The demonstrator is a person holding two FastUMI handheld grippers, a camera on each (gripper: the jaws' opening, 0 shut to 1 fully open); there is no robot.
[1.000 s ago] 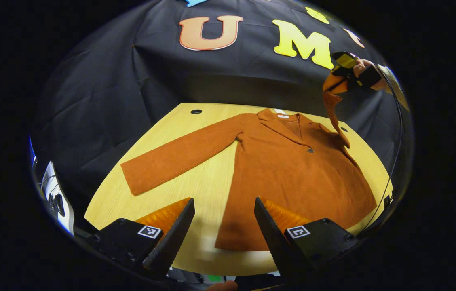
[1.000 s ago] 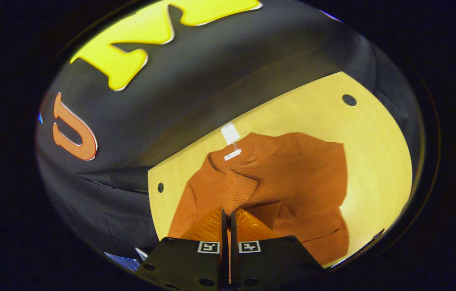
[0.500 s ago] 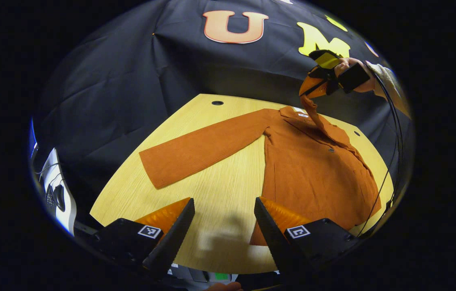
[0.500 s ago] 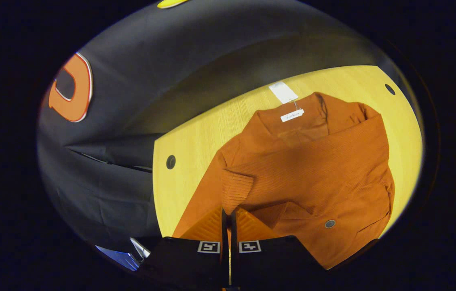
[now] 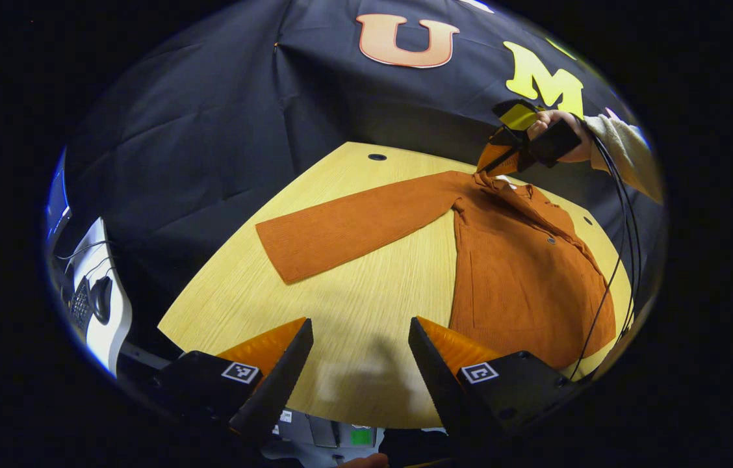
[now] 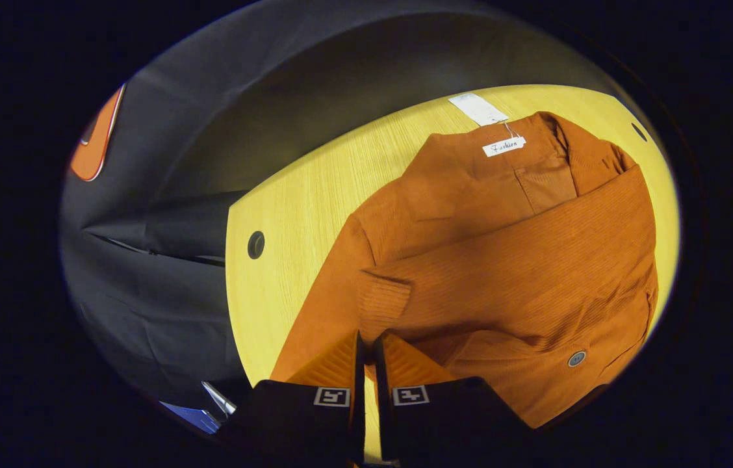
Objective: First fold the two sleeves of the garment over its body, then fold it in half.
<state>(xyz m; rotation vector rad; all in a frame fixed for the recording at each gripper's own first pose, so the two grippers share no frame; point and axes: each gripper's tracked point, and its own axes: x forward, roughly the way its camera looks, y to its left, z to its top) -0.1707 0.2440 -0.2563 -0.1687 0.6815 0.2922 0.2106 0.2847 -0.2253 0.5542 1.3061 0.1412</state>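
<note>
Orange sleeve point(image 6: 383, 296) across garment point(image 6: 503, 260)

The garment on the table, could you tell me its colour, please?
The garment is rust orange, clearest in the right gripper view.

Left gripper point(image 5: 357, 364) with jaws wide apart; right gripper point(image 6: 366, 354) with jaws nearly closed.

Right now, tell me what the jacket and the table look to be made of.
Jacket: likely a soft ribbed knit or corduroy-like cloth, matte rust orange; fine parallel ridges show in the right gripper view. Table: light wood or wood-look laminate, smooth, with straight fine grain lines.
</note>
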